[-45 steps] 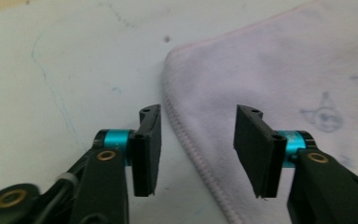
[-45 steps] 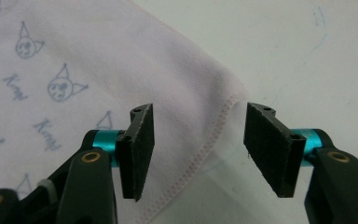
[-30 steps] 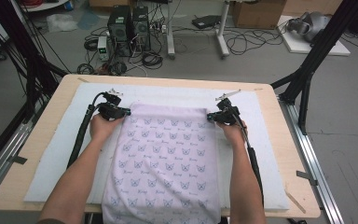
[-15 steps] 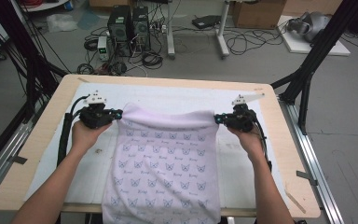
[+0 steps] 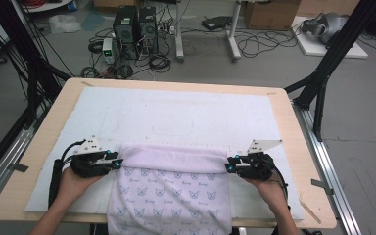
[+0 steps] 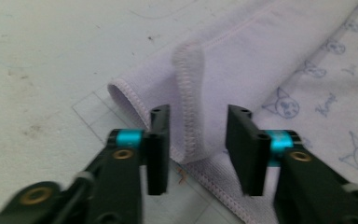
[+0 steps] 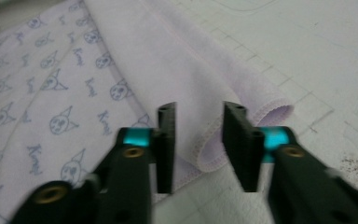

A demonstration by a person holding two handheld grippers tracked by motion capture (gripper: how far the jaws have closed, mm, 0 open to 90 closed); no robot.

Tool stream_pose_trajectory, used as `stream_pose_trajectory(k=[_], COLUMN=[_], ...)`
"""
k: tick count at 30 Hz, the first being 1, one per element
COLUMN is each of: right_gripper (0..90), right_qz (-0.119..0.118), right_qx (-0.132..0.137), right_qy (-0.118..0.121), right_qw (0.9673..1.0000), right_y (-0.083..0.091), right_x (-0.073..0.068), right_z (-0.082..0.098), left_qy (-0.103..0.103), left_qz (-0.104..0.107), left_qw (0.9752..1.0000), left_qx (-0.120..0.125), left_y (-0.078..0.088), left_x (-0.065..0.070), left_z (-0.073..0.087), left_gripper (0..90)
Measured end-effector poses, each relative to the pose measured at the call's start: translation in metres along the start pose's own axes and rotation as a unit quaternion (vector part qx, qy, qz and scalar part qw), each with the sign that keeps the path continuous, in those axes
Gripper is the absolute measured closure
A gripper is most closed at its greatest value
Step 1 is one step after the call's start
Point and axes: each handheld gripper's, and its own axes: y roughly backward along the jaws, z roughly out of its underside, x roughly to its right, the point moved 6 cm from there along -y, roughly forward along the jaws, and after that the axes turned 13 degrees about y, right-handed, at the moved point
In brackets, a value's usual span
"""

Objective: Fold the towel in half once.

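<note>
Lilac cat-print towel (image 5: 171, 193) lies folded at 6 o'clock; left gripper (image 5: 119, 162) and right gripper (image 5: 228, 168) fingers just opened, apart around its corners.

Left gripper (image 5: 118, 162): lower left of the high view, lying low and level, jaws pointing toward frame centre; grey three-cornered plate on top, black cable looping back along the forearm. Jaws have just been opening; in the left gripper view (image 6: 198, 147) they stand apart, a cloth edge between them, pads not pressing.

Left hand (image 5: 76, 178): wrapped around the gripper body from below; forearm enters from the bottom edge.

Right gripper (image 5: 229, 166): lower right of the high view, mirrored pose, jaws pointing toward frame centre. Jaws have just been opening; in the right gripper view (image 7: 198, 144) they stand parted, cloth between, untouched.

Right hand (image 5: 264, 182): grips the body; forearm rises from the bottom edge.
</note>
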Motion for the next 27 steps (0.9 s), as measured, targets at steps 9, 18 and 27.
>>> stream_pose_trajectory(k=[9,18,27], right_gripper=[47.9,81.9,83.8], right_qz=[0.001,-0.034,-0.026], right_qx=[-0.012,-0.049,-0.004], right_qy=[0.002,0.023,0.037], right_qw=[0.9999,0.998,0.9989], right_y=[-0.015,-0.031,-0.012], right_x=[0.009,0.001,-0.008], right_z=[-0.01,-0.007,-0.022], left_qy=[0.015,-0.017,-0.019], left_qz=[-0.002,0.009,0.016], left_qw=[0.9998,0.9995,0.9996], left_qx=[-0.009,-0.025,0.01], left_y=[-0.022,-0.03,-0.006], left_x=[-0.01,-0.004,0.004], left_z=[-0.019,-0.018,-0.021], left_gripper=[40.7,83.8,82.1])
